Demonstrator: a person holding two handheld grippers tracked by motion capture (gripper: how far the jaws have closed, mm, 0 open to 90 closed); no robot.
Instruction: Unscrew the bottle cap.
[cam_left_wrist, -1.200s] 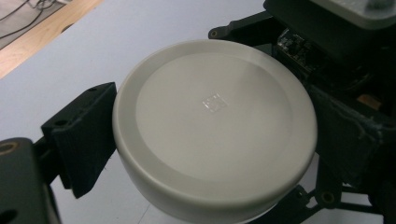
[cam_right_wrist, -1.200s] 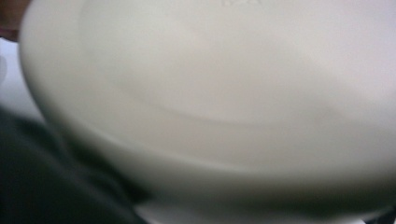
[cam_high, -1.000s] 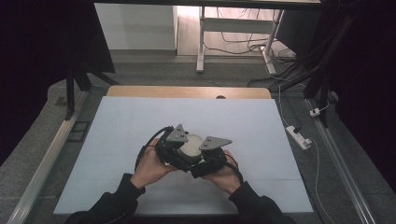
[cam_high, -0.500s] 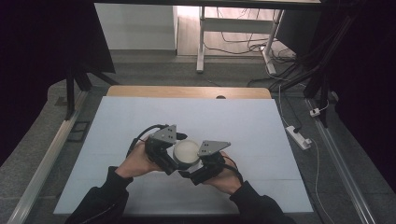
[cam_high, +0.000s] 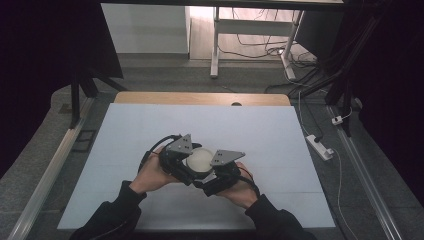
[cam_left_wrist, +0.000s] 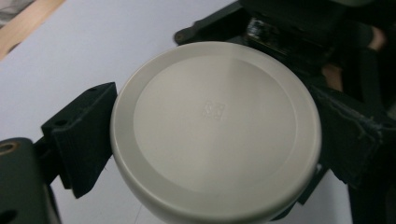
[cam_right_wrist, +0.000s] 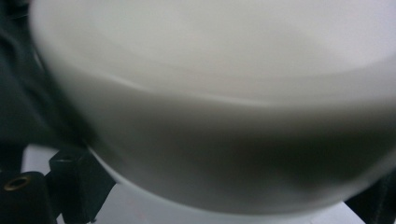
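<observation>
On the near middle of the white tabletop (cam_high: 150, 125), the high view showed a round cream lid (cam_high: 200, 159) between the left gripper (cam_high: 181, 161) and the right gripper (cam_high: 220, 172). In the left gripper view, its jaws were clamped on opposite edges of the lid (cam_left_wrist: 215, 126); a small embossed mark at the centre was unreadable. In the right gripper view the lid (cam_right_wrist: 224, 116) sat blurred between jaws pressing its rim. It looked light, rigid, smooth and probably slippery; the rim seemed the best hold.

A lab recording bay: black curtains (cam_high: 40, 60) flank the white worktop (cam_high: 150, 125), with a power strip (cam_high: 319, 146) and loose cables (cam_high: 260, 47) at two o'clock.
</observation>
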